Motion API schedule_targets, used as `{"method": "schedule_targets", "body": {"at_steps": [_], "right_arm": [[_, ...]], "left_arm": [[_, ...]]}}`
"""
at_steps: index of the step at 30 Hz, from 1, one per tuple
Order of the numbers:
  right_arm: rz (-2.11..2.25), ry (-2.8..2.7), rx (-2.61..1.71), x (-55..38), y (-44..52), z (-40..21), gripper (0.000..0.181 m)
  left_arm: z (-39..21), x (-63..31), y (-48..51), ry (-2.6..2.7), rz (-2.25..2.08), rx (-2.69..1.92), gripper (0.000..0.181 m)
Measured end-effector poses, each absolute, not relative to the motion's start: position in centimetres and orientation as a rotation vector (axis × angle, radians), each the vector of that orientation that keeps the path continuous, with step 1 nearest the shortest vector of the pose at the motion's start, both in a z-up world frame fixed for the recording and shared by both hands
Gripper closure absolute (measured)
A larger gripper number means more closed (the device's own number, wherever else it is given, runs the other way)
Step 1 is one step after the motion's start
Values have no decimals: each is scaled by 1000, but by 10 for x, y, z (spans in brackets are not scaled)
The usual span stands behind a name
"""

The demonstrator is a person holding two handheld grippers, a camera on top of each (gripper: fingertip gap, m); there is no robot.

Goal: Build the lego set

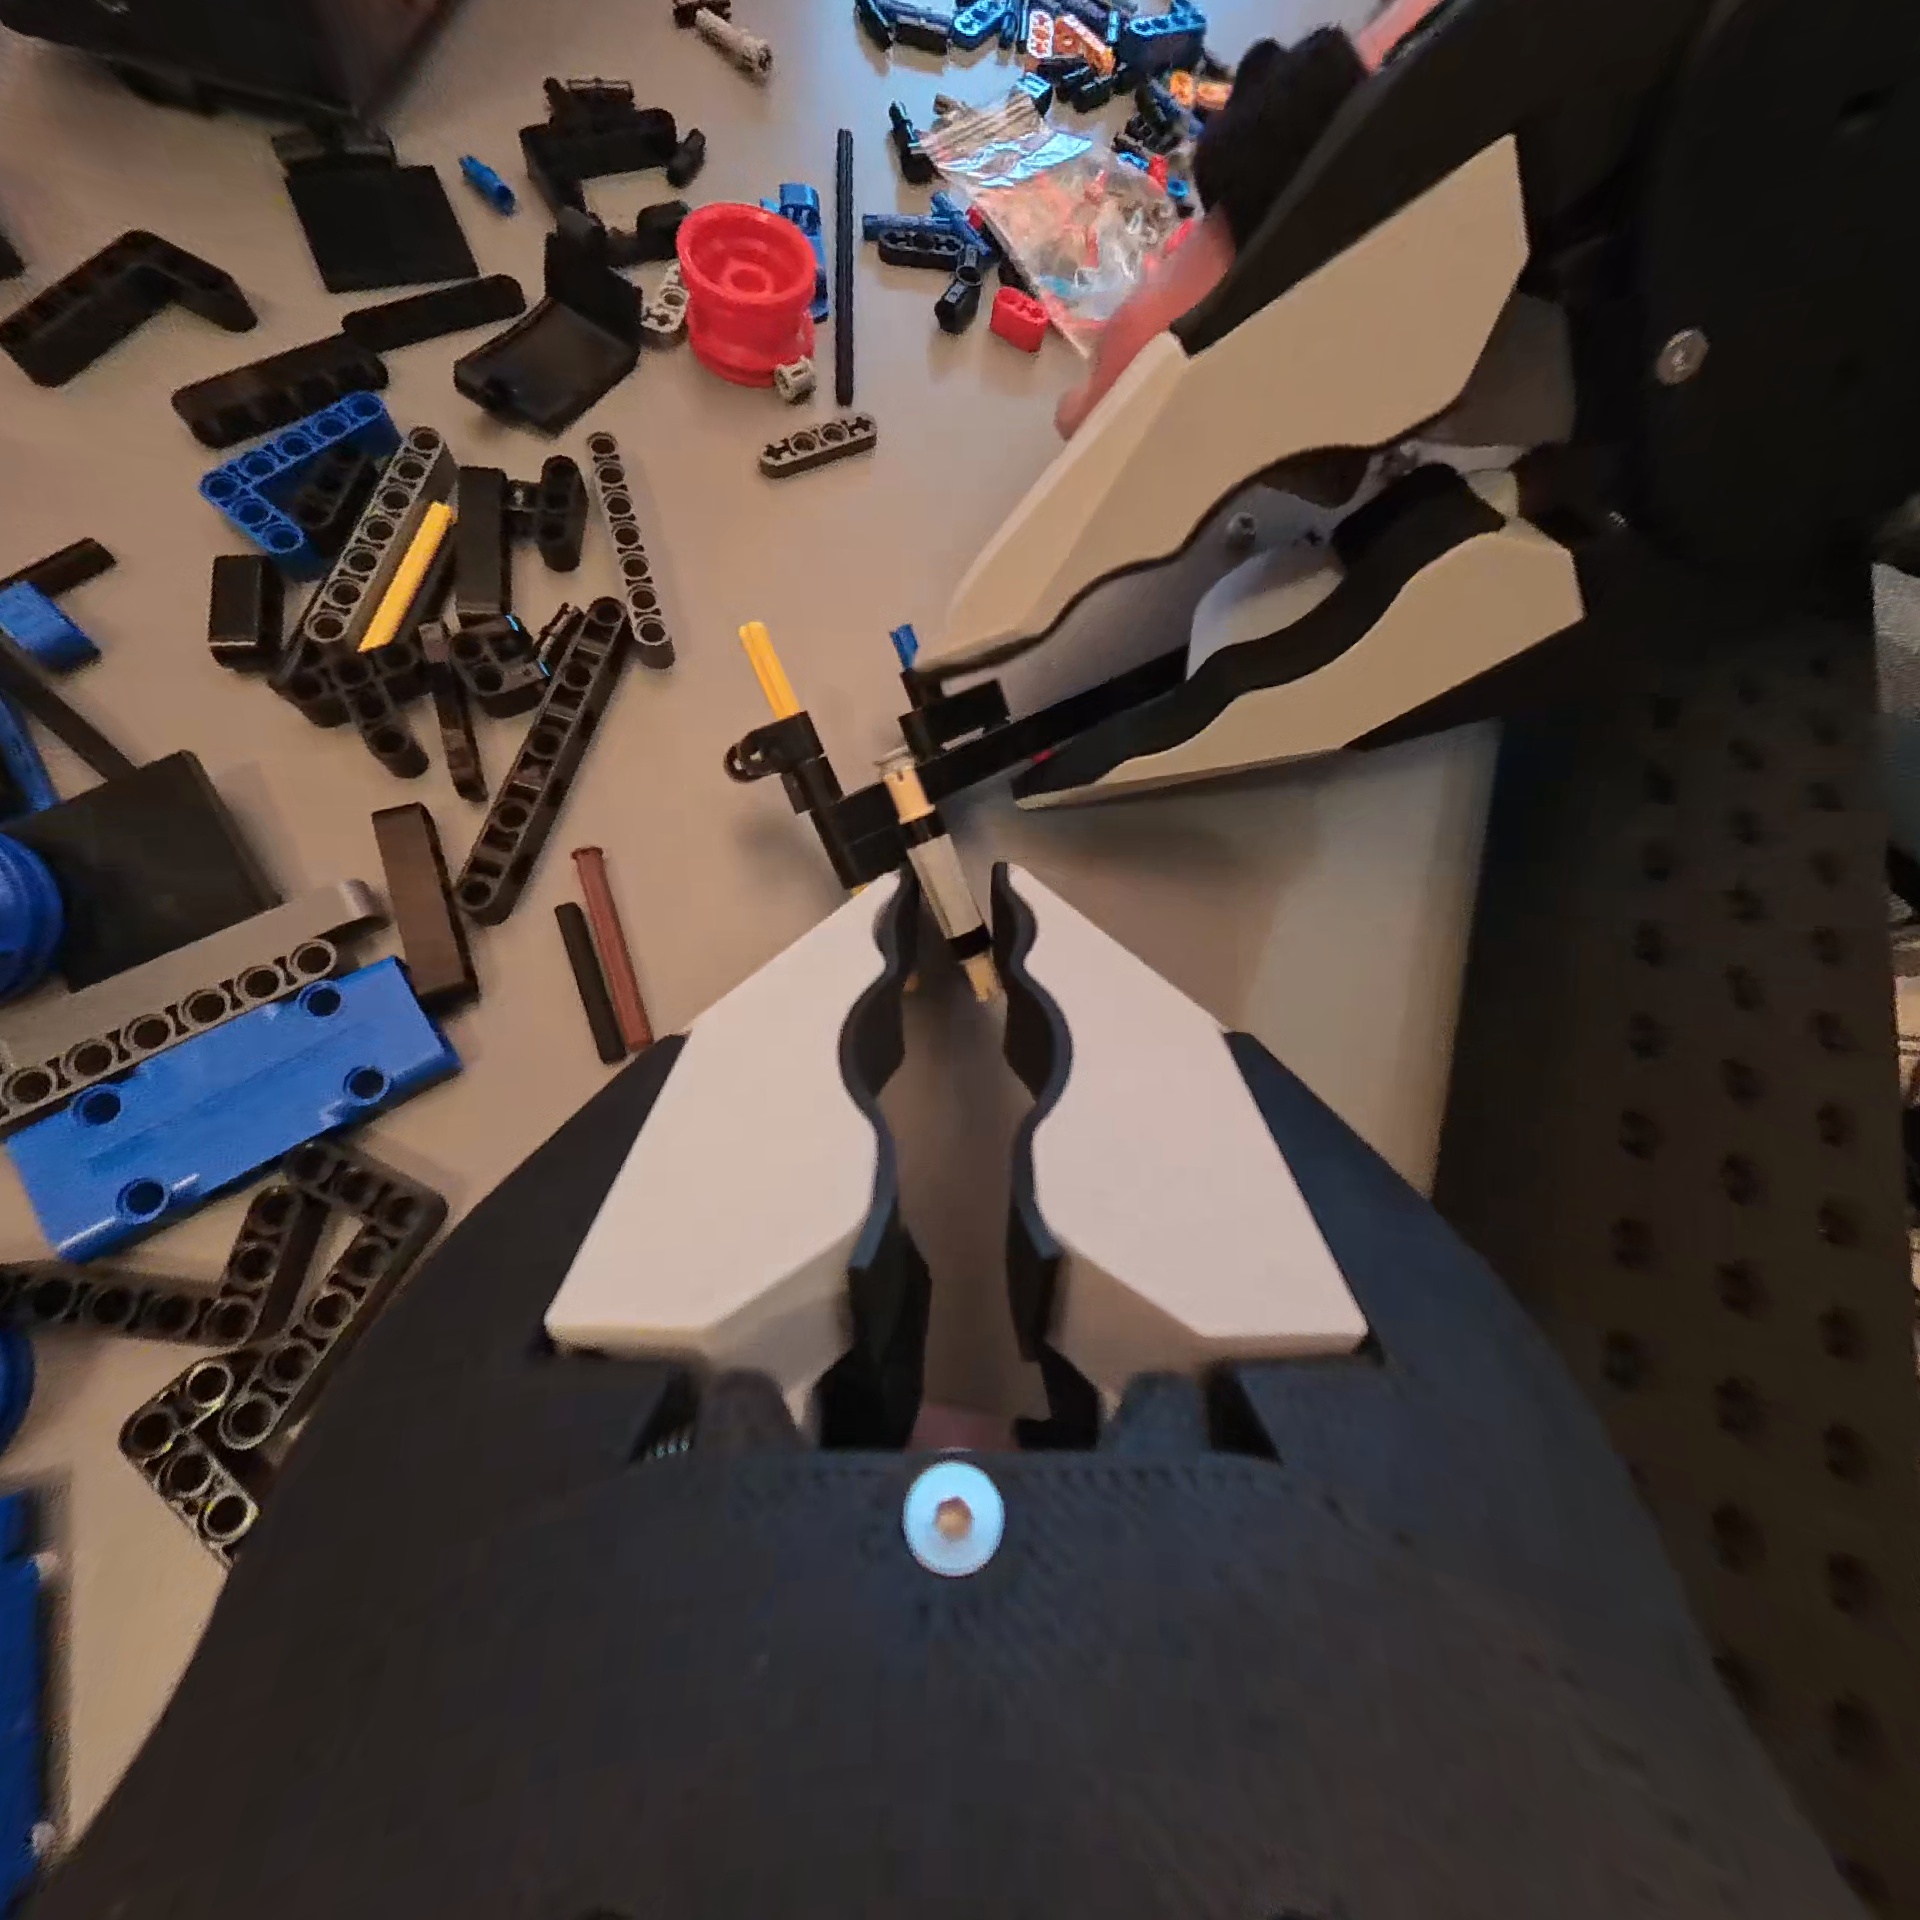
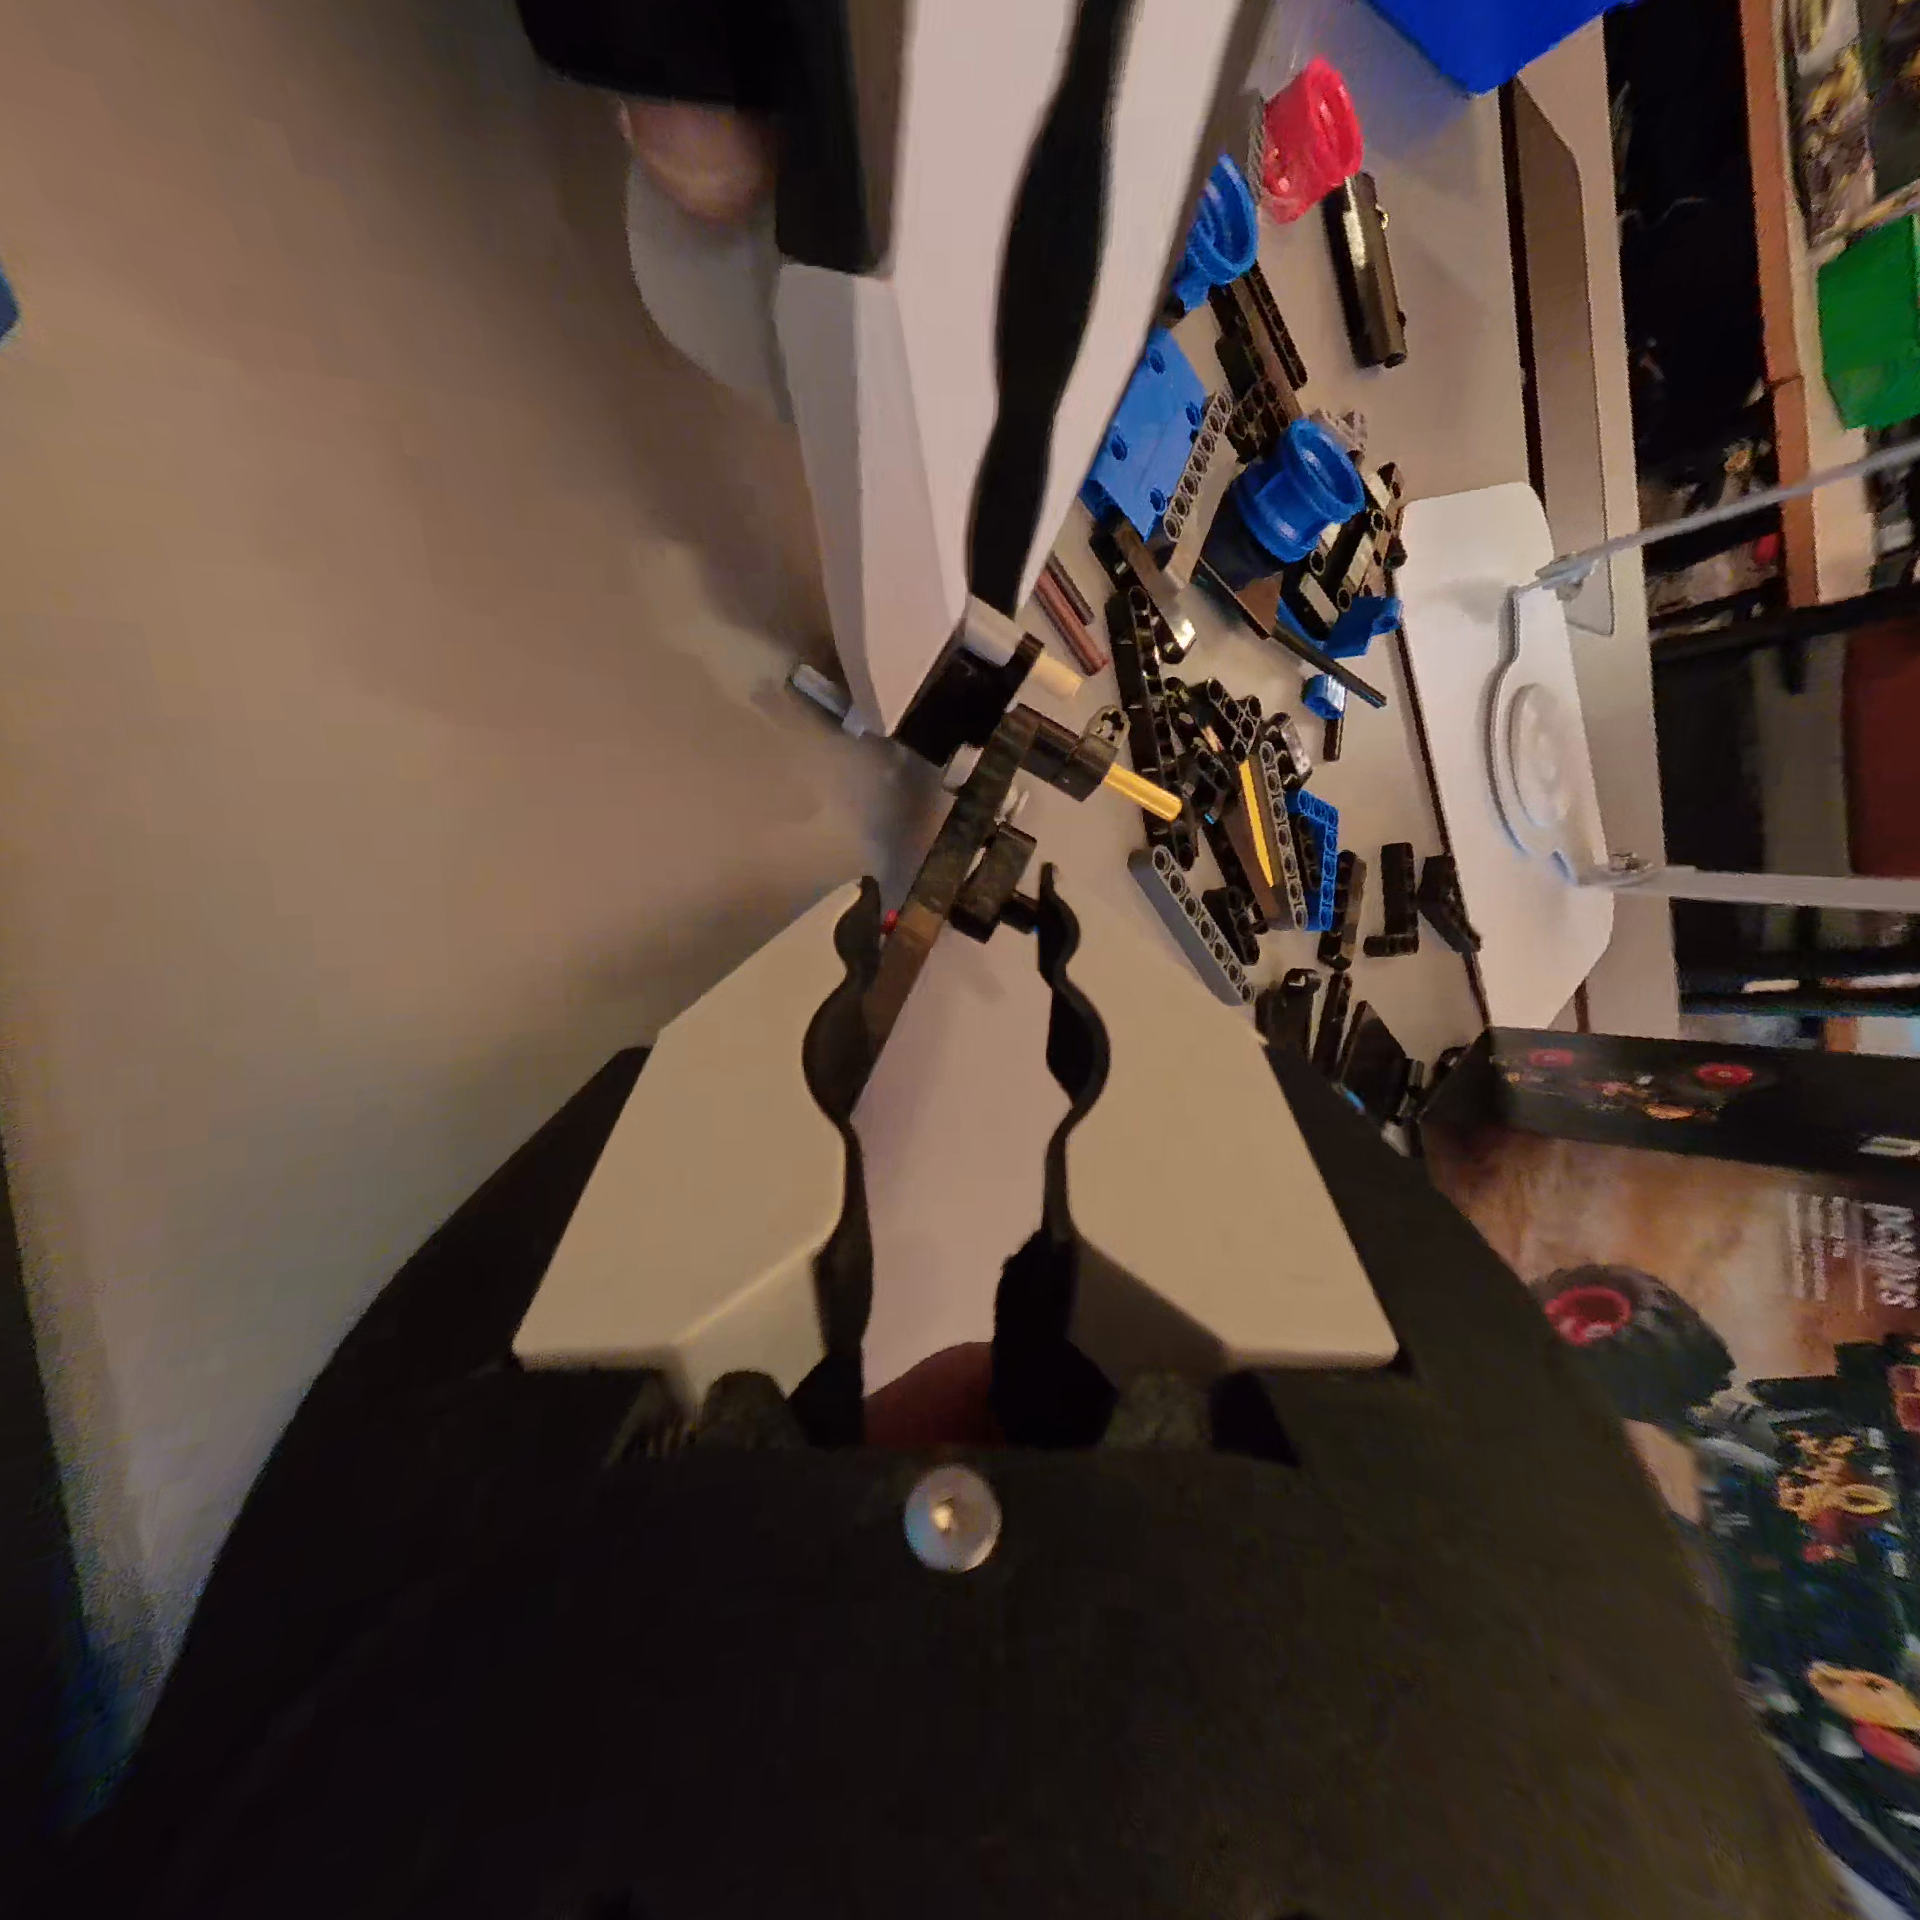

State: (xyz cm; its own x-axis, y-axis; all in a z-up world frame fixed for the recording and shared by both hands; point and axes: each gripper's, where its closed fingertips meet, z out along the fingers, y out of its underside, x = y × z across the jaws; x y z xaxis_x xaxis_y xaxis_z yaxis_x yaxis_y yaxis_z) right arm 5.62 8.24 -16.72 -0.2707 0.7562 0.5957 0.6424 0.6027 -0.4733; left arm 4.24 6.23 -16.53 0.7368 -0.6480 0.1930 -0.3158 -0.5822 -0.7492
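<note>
A small lego assembly (image 1: 831,805) of black connectors, with a yellow axle (image 1: 767,670) sticking up, hangs above the grey table between both grippers. My left gripper (image 1: 951,883) is shut on its grey-and-tan pin piece (image 1: 948,902). My right gripper (image 1: 977,727) comes in from the upper right and is shut on the assembly's long black beam (image 1: 1039,740). In the right wrist view, my right gripper (image 2: 956,891) holds that beam (image 2: 925,914) against its left finger. There the left gripper (image 2: 977,613) reaches down from the top onto the assembly (image 2: 1039,748).
Loose black beams (image 1: 540,769), a blue panel (image 1: 229,1101), a red wheel hub (image 1: 743,286), a long black axle (image 1: 844,260) and a plastic bag (image 1: 1049,208) of parts cover the table. The set's box (image 2: 1704,1101) and booklet (image 2: 1662,1351) lie to the right. A perforated black board (image 1: 1714,1143) stands beside the table. Left and right tips are no more than a few centimetres apart. It is some 11 centimetres from my right tips to the red wheel hub (image 1: 743,286).
</note>
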Motion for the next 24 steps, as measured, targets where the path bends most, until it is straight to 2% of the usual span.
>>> {"method": "schedule_targets", "body": {"at_steps": [3,5,18,24], "right_arm": [[250,-1988,-1180,56,84,-168,146],[258,-2000,-1160,56,83,-170,154],[226,-2065,-1093,52,83,-169,160],[367,-2053,-1234,59,83,-170,149]], "left_arm": [[-165,41,64,715,-587,-2212,171],[-165,41,64,710,-592,-2211,171],[-167,40,65,701,-588,-2207,171],[-166,45,65,696,-622,-2197,171]]}}
